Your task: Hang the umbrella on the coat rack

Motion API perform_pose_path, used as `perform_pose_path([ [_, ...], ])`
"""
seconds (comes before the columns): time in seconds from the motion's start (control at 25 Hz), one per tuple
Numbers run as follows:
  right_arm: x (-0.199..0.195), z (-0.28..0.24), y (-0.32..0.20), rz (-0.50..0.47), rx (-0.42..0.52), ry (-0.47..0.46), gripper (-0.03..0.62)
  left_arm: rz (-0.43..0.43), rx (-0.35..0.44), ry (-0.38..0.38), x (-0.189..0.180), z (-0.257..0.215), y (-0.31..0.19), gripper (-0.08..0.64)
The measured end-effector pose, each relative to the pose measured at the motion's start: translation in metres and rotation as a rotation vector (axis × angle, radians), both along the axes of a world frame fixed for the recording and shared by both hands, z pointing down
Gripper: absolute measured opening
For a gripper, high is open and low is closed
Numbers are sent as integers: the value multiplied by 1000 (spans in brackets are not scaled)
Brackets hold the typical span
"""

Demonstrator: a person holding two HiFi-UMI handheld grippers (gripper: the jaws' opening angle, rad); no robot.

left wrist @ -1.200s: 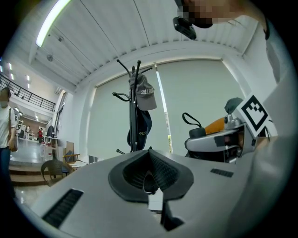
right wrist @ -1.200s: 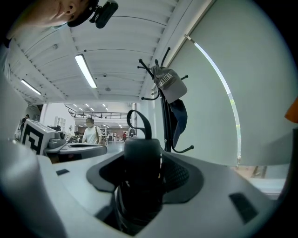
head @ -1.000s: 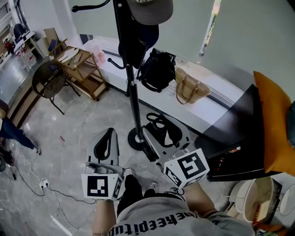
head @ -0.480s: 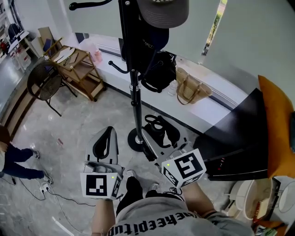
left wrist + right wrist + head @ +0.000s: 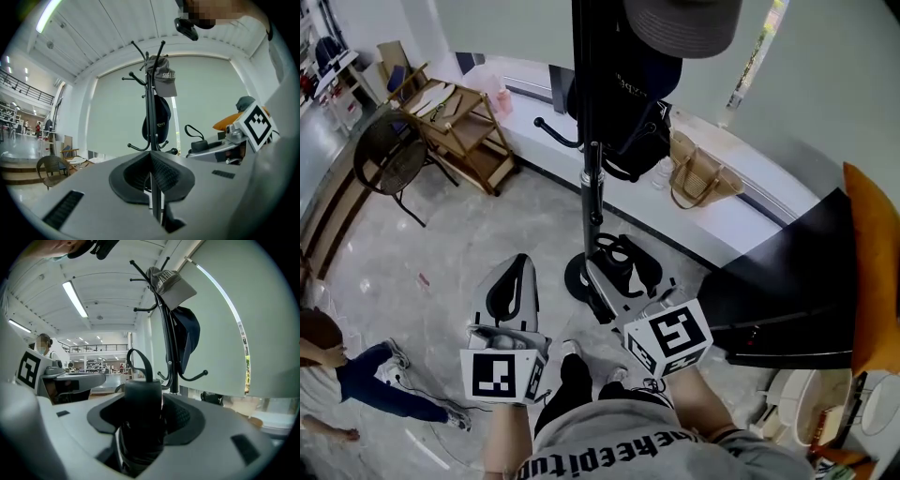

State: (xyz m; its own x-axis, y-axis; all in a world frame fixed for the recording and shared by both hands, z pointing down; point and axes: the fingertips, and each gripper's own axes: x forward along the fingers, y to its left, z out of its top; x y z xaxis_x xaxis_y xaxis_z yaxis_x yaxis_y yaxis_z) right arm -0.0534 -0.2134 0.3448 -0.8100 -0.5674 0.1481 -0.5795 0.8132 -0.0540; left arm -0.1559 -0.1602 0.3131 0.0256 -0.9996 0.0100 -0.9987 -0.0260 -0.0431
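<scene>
Your right gripper (image 5: 143,405) is clamped on the umbrella (image 5: 142,392): the jaws press its black folded body from both sides, and the handle end sticks out past the fingertips with the strap (image 5: 140,359) looping up from it. Your left gripper (image 5: 151,161) carries nothing, its ribbed pads brought together with only a thin seam between them. From the head view, both grippers sit low in front of you, side by side but apart, and the coat rack (image 5: 592,178) stands at 12 o'clock just beyond them, its round base on the floor right ahead of the right gripper's tip. The umbrella is not on any hook; it points toward the pole from below. A grey cap (image 5: 684,21) sits at the rack's top, a dark cap (image 5: 642,75) hangs under it. A tan handbag (image 5: 703,178) rests on the ledge at 1 o'clock, and a wooden cart (image 5: 459,122) and a chair (image 5: 386,159) stand well off at 10 o'clock.
</scene>
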Motion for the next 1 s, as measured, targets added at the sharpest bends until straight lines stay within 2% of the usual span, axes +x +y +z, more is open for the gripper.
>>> perform_pose_path([
  [0.36, -18, 25, -17, 13, -48, 29, 241, -10, -30, -3, -21, 9, -10, 15],
  [1.0, -27, 53, -45, 54, -101, 67, 241, -12, -52, 2, -36, 17, -29, 15],
])
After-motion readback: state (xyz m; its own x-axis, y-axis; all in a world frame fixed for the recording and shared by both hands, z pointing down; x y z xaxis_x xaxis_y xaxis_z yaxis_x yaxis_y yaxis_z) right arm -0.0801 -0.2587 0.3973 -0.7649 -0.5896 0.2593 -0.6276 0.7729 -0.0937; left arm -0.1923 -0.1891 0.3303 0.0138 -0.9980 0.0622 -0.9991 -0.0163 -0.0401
